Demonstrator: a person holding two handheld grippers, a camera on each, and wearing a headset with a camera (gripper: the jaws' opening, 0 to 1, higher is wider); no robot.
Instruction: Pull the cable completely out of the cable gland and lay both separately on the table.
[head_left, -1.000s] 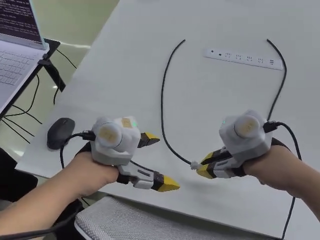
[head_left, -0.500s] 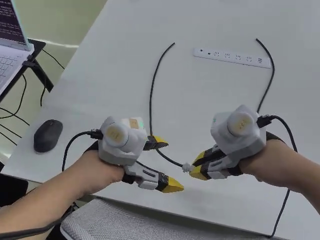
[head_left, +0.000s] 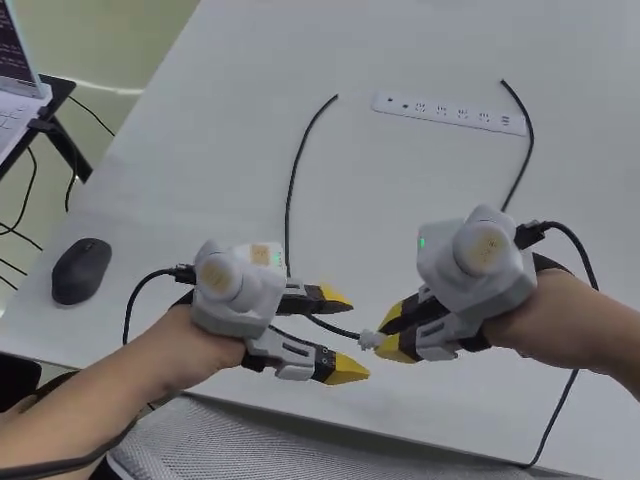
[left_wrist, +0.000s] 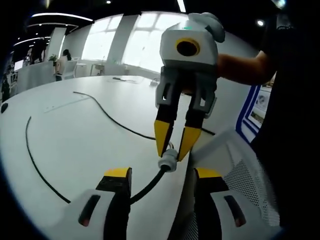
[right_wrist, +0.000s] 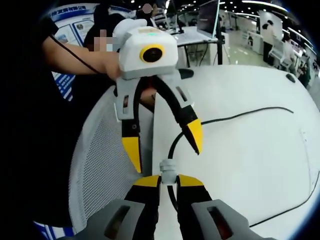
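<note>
The right gripper has its jaws closed on the white cable gland, positioned at the near edge of the table. The left gripper faces it with jaws spread wide. The black cable leaves the gland and passes between the left jaws; contact with either jaw cannot be determined. The cable curves away across the table top, its free end lying left of a white power strip. A mouse lies near the table's left edge.

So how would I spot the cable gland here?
Look at the near edge of the white table, at the right hand-held gripper. Between its yellow tips sits the cable gland: a small white collar, the one pale piece on the long black cable.
</note>
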